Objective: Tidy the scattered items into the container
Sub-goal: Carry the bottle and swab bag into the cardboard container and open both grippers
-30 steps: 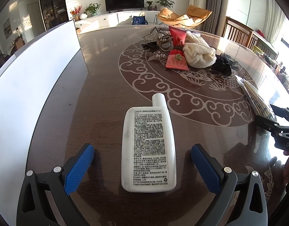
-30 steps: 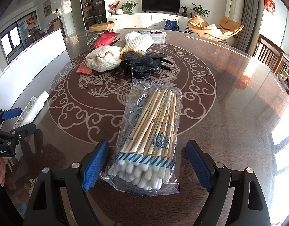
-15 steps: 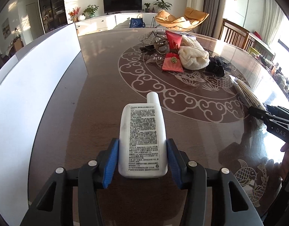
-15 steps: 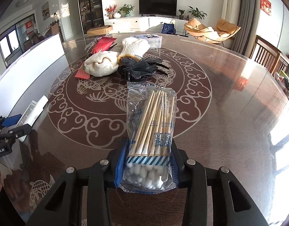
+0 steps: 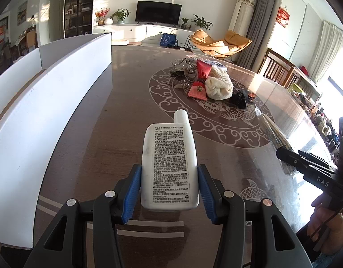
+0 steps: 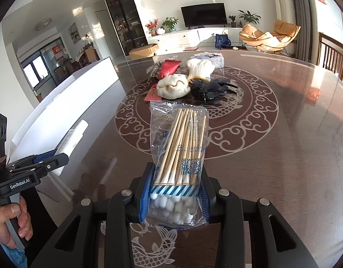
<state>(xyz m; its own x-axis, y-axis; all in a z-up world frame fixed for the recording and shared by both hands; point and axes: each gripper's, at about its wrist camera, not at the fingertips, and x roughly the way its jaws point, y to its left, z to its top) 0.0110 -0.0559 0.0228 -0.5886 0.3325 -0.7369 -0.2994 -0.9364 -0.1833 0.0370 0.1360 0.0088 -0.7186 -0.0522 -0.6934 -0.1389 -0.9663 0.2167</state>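
My left gripper [image 5: 169, 192] is shut on a flat white lotion bottle [image 5: 169, 163] with black print, held above the table with its cap pointing away. My right gripper [image 6: 177, 198] is shut on a clear bag of cotton swabs [image 6: 180, 154], lifted off the table. The white open box [image 5: 37, 116] stands along the table's left side; it also shows in the right wrist view [image 6: 66, 105]. The left gripper with the bottle shows at the left of the right wrist view [image 6: 48, 163].
A pile lies at the table's middle: red pouches [image 5: 199, 89], white knitted gloves [image 5: 219, 87], a black tangle [image 5: 239, 98], silvery items [image 5: 185, 65]. A clear plastic case [image 6: 210, 58] sits behind it. Wooden chairs [image 5: 281, 71] stand along the right edge.
Both grippers closed from open onto their items, the left on the bottle and the right on the swab bag, and then lifted them off the table.
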